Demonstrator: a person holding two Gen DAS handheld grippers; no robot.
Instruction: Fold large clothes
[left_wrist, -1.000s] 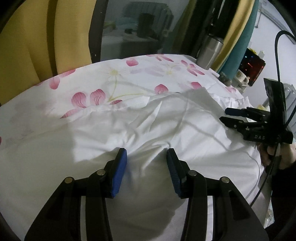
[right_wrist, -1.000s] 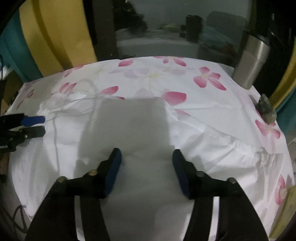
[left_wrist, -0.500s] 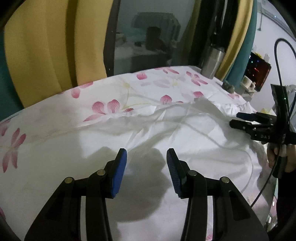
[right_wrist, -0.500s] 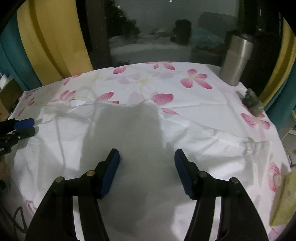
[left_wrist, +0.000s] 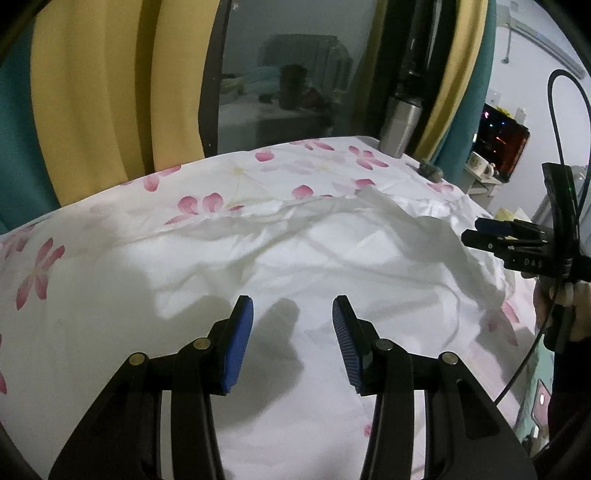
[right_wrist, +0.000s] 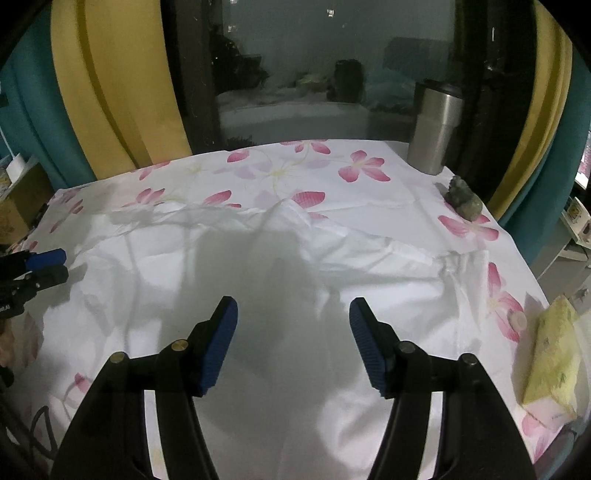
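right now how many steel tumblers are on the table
1. The tall brushed steel tumbler stands at the far right corner of the floral tablecloth, beyond the white garment. No others show.

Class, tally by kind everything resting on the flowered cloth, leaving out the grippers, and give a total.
White garment: 1
Steel tumbler: 1
Small grey-green figurine: 1
Yellow packet: 1
Total: 4
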